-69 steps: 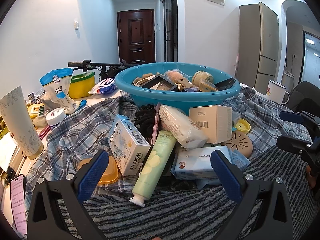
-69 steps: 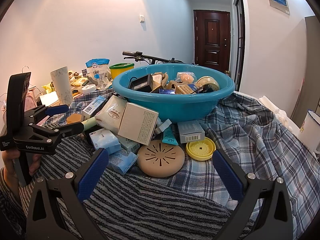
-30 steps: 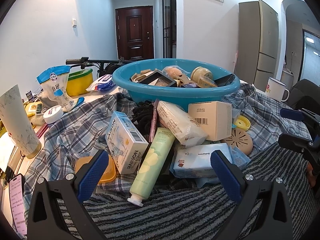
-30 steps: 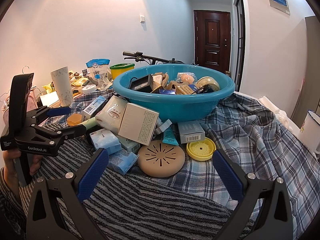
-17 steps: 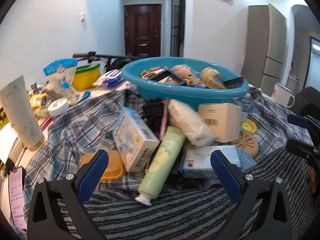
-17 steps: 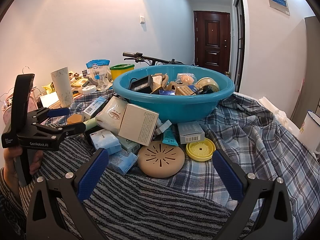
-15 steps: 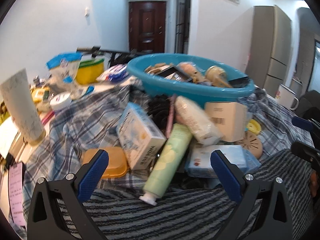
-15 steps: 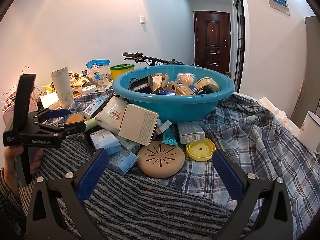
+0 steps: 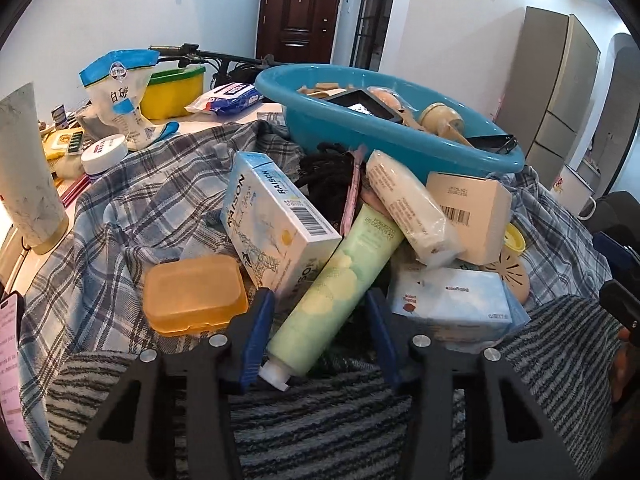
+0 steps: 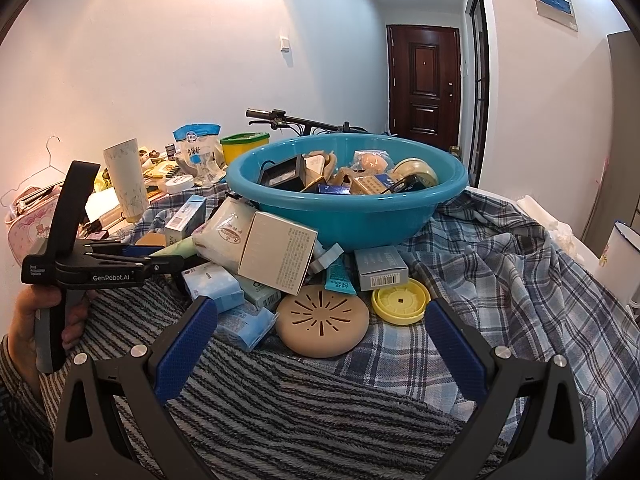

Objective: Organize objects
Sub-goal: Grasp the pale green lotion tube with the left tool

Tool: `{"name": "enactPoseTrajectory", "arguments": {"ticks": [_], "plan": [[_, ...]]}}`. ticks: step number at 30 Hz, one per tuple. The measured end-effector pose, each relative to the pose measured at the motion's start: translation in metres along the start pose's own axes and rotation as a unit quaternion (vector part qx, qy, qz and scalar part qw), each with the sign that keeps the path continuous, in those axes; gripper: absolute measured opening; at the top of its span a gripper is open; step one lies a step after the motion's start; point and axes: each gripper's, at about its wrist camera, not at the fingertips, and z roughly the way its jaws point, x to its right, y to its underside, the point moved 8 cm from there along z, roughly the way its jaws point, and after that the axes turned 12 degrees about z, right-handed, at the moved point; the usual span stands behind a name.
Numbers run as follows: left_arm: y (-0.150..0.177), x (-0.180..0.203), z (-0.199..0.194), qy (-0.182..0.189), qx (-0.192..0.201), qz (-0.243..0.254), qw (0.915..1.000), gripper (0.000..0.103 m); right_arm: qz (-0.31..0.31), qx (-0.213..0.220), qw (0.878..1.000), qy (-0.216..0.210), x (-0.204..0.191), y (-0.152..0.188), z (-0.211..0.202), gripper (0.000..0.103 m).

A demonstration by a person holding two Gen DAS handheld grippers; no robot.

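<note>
Left wrist view, left to right: a white marbled tumbler (image 9: 28, 168) stands upright at the table edge, beside a blue-and-white pouch (image 9: 120, 96) and a yellow tub (image 9: 172, 90). On the plaid cloth (image 9: 120, 208) lies an orange lidded case (image 9: 194, 294), just beside a tilted blue-and-white carton marked RAISON (image 9: 276, 228). The left tool (image 9: 320, 332) has its blue pads narrowed on either side of the lower end of a pale green tube (image 9: 340, 292), near its white cap; whether the pads press the tube cannot be told. The tube leans up against the carton and a white wrapped packet (image 9: 412, 212). A light blue tissue pack (image 9: 452, 304) lies right of the tube, with a beige box (image 9: 468, 216) above it. The blue basin (image 9: 400, 136), already filled with small items, stands behind the pile.

Right wrist view, left to right: the hand (image 10: 28, 320) grips the left tool's handle at the far left, its fingers reaching into the pile. The right tool (image 10: 320, 340) hangs above a striped fleece (image 10: 300, 400) with its pads set wide and nothing between them. Ahead of it lie a tan vented disc (image 10: 322, 324) and, just to its right, a yellow lid (image 10: 400, 302), with a grey barcoded box (image 10: 380, 268) behind them, under the basin's rim.
</note>
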Motion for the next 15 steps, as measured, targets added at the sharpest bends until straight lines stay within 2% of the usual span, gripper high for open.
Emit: {"name": "enactPoseTrajectory", "arguments": {"ticks": [3,4,7,15], "plan": [[0.0,0.005,0.0,0.007,0.001,0.005,1.0,0.042,0.0,0.0,1.0,0.0,0.0,0.0,0.0,0.103],[-0.001,0.006,0.0,0.011,0.003,0.006,0.9999,0.035,0.0,0.0,1.0,0.0,0.0,0.0,-0.001,0.103],[-0.004,0.013,-0.005,0.032,0.018,0.018,0.9992,0.026,0.001,0.0,1.0,0.0,0.0,0.0,0.0,0.103],[-0.012,0.027,-0.027,0.09,0.078,0.03,0.9925,0.024,0.002,-0.006,1.0,0.0,-0.001,0.001,0.001,0.103]]}}
